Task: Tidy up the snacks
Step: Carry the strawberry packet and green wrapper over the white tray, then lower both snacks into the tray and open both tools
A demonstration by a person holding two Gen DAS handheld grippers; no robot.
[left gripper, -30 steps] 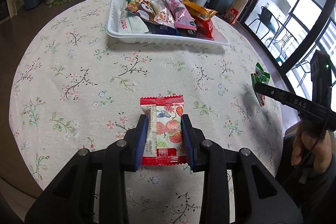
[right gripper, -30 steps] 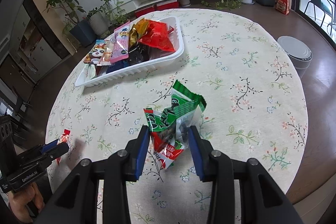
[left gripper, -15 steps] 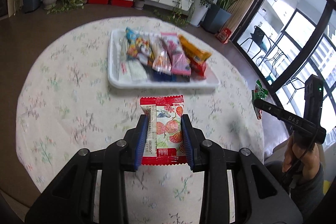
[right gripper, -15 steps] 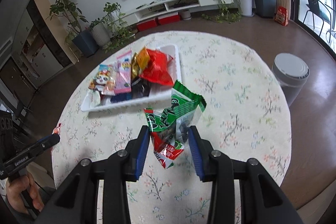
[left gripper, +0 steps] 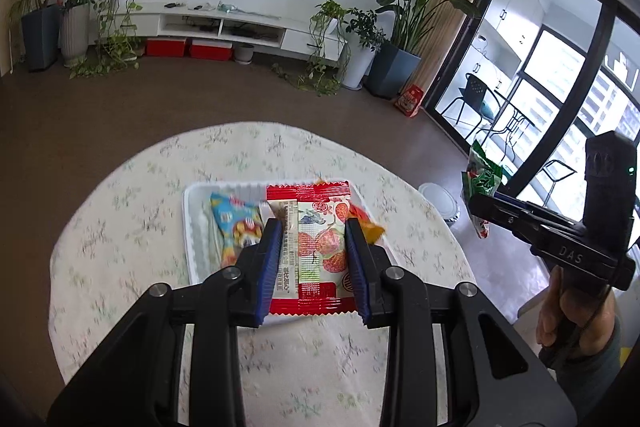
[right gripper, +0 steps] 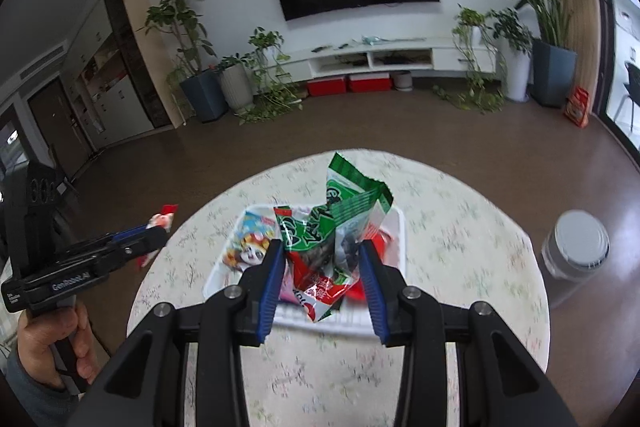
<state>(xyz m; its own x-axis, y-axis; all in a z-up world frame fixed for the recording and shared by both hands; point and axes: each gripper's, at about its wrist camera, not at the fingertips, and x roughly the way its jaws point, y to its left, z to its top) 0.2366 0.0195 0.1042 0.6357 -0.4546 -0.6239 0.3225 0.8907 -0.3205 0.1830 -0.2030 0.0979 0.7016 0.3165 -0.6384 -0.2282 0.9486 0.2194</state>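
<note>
My left gripper (left gripper: 314,233) is shut on a red and white strawberry snack packet (left gripper: 316,247) and holds it high above the round table. My right gripper (right gripper: 320,253) is shut on a crumpled green and red snack bag (right gripper: 336,227), also high up. A white tray (left gripper: 191,227) with several snack packs lies on the table below both. In the right wrist view the tray (right gripper: 400,227) is partly hidden by the bag. The right gripper (left gripper: 486,205) shows at the right of the left wrist view, the left gripper (right gripper: 158,231) at the left of the right wrist view.
The round table has a floral cloth (left gripper: 120,227) and sits on brown floor. A grey lidded bin (right gripper: 576,247) stands on the floor to the table's right. Potted plants and a TV cabinet (left gripper: 240,27) line the far wall.
Both grippers have risen well above the table with their packets held. The table and tray look smaller and now lie directly under the held packets.
</note>
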